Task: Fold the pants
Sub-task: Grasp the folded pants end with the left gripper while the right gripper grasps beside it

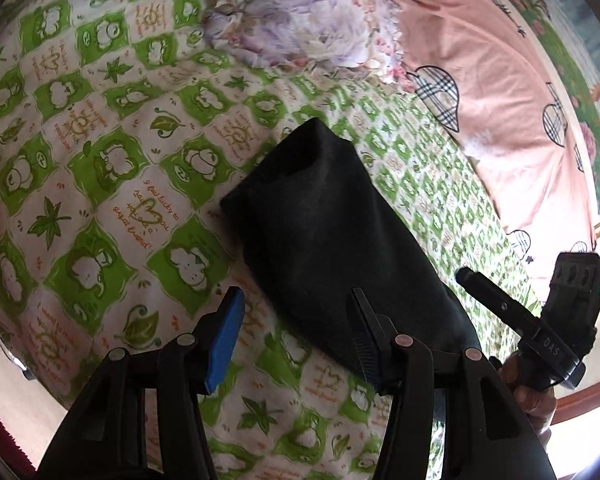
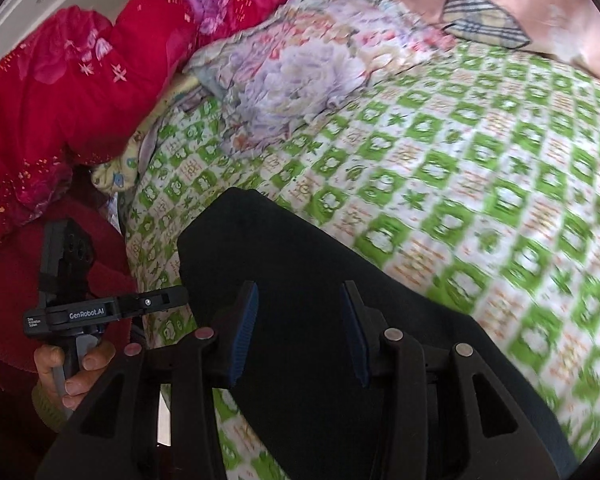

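The black pants (image 1: 324, 224) lie folded in a compact dark bundle on the green and white patterned bedsheet (image 1: 100, 152). My left gripper (image 1: 296, 332) is open and empty, its jaws wide apart just above the near edge of the bundle. The right gripper shows at the far right of the left wrist view (image 1: 472, 280). In the right wrist view the pants (image 2: 300, 264) fill the near centre. My right gripper (image 2: 300, 328) is open over them, holding nothing. The left gripper (image 2: 172, 296) shows at the left edge of that view, held in a hand.
A crumpled floral cloth (image 1: 308, 28) lies at the far side of the bed. A pink sheet with plaid hearts (image 1: 492, 92) covers the right part. A red quilt (image 2: 80, 92) is piled at the left in the right wrist view.
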Motion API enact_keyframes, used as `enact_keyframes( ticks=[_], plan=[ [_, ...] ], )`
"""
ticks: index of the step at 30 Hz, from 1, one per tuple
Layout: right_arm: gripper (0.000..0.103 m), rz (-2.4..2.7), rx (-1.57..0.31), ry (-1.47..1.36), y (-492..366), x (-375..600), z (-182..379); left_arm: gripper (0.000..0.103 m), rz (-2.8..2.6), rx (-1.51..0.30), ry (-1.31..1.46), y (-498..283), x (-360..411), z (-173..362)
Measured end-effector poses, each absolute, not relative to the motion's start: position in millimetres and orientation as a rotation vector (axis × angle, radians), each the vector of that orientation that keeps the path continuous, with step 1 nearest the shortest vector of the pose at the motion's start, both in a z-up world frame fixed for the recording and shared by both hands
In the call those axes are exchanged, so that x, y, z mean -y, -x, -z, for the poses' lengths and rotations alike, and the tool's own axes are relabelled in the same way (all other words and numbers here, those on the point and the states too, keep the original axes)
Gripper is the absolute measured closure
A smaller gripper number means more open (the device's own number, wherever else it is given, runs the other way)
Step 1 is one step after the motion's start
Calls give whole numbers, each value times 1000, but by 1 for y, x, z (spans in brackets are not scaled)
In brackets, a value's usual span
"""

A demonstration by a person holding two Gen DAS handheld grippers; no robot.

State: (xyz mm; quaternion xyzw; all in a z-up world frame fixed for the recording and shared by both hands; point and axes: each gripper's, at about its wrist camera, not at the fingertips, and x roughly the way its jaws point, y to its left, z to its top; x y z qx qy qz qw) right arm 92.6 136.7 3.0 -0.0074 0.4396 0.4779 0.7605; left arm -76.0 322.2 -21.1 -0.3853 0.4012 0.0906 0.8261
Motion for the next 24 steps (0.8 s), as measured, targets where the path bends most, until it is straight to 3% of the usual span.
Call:
enact_keyframes(
  ticks=[20, 22, 24],
  plan=[
    [59, -1311, -1067, 370, -137, -287, 37, 52, -227, -846, 896, 48, -336, 47],
    [64, -1322, -1092, 337, -139, -285, 41, 54, -232, -842, 887, 45, -336, 47],
    [73, -1330, -1096, 322, -138, -284, 40, 62, -239, -844, 860, 40, -334, 46]
  ],
)
